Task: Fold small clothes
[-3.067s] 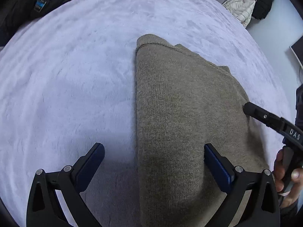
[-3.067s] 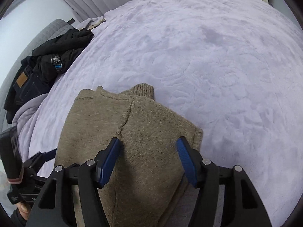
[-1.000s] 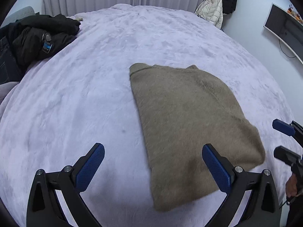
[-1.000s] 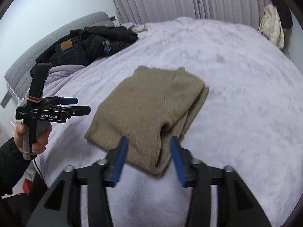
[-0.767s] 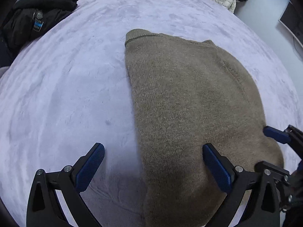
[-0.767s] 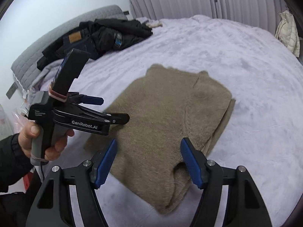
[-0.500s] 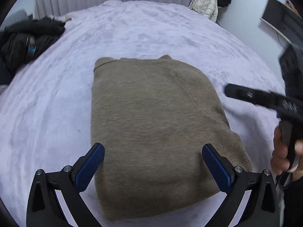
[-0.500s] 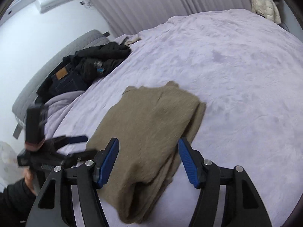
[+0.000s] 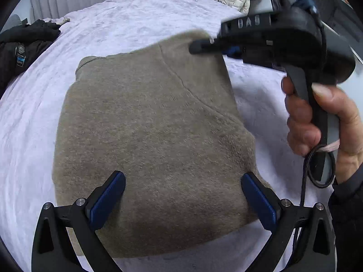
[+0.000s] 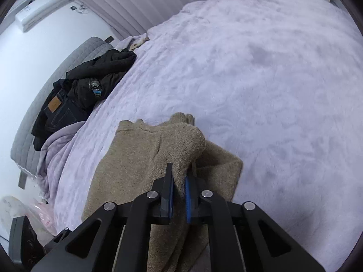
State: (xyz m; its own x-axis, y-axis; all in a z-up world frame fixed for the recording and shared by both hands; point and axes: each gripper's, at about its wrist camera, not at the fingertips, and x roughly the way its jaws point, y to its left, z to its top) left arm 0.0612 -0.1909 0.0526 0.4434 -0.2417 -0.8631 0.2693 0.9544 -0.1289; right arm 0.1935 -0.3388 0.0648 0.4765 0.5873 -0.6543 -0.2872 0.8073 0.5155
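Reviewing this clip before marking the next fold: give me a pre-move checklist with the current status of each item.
1. Right gripper pinches the brown sweater: ok, shut on a raised fold.
2. Left gripper free: ok, open above the near edge.
3. Sweater on the lavender blanket: ok.
4. Far side of the blanket clear for the fold: ok; black jacket lies apart.
5. All layers caught: cannot tell.

A lilac fleece blanket [image 10: 272,79] covers the bed. At its ten o'clock edge lie a black jacket [image 10: 99,77] and dark jeans [image 10: 59,111] against a grey headboard [image 10: 74,56]. Pleated curtains [image 10: 158,2] hang at twelve o'clock, with an air conditioner [image 10: 43,2] at eleven.
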